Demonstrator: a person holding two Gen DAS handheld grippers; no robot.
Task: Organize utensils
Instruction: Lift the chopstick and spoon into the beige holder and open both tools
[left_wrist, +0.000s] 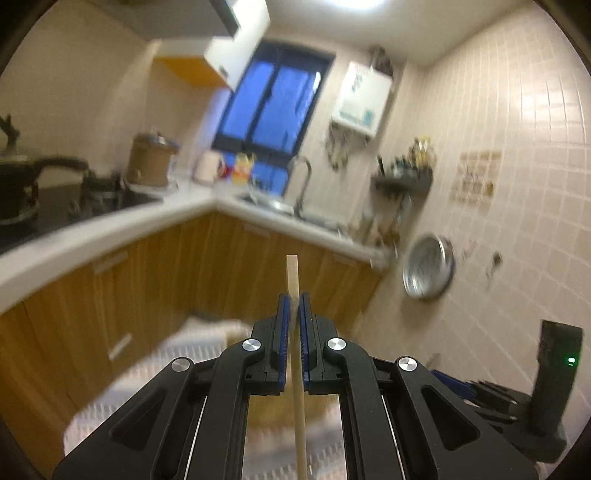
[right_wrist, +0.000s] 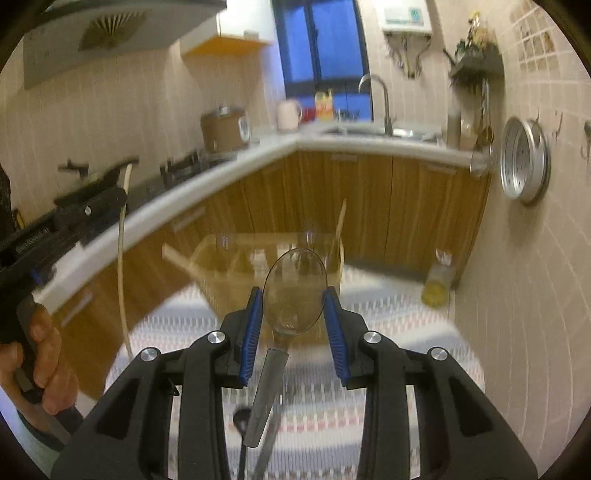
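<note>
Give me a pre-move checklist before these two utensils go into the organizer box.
1. Left gripper shut on the chopstick: ok, the pads pinch it on both sides.
2. Right gripper shut on the clear spoon: ok, the bowl sits between the blue pads.
3. Spoon square in the grip: not ok, its handle hangs down at a slant.
4. Organizer box in view ahead: ok, on the patterned cloth.
5. Which compartment is free: cannot tell, the box is blurred.
6. Grippers apart from each other: ok, the left one shows at the far edge of the right view.
</note>
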